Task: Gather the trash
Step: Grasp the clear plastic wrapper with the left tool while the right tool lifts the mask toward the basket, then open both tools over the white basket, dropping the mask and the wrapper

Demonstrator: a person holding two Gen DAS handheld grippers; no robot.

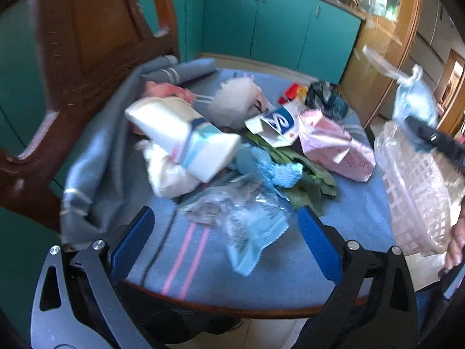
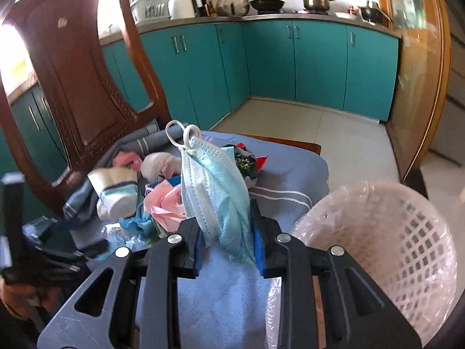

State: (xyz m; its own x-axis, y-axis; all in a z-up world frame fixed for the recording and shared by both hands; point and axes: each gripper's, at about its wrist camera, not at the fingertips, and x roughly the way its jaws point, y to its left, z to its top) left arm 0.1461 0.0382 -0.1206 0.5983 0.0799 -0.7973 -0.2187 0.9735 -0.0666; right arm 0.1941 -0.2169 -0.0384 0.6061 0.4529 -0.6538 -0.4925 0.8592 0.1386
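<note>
A heap of trash lies on the blue towel-covered table [image 1: 290, 264]: a white carton [image 1: 186, 139], a pink paper bag [image 1: 337, 148], green leaves [image 1: 308, 183] and clear and pale-blue wrappers [image 1: 247, 224]. My left gripper [image 1: 229, 244] hangs open just above those wrappers, one blue pad on each side of them. My right gripper [image 2: 229, 241] is shut on a pale-blue face mask [image 2: 215, 192], lifted clear of the table. The mask [image 1: 415, 99] also shows at the right of the left wrist view, above a pink lattice basket [image 2: 392, 232] with a clear liner.
A carved wooden chair back [image 1: 87, 58] rises at the table's left, with a grey cloth [image 1: 96, 174] draped below it. The table's wooden rim [image 1: 232, 309] is near me. A person's hand [image 1: 456, 241] is by the basket [image 1: 421, 192]. Teal cabinets [image 2: 290, 64] line the far wall.
</note>
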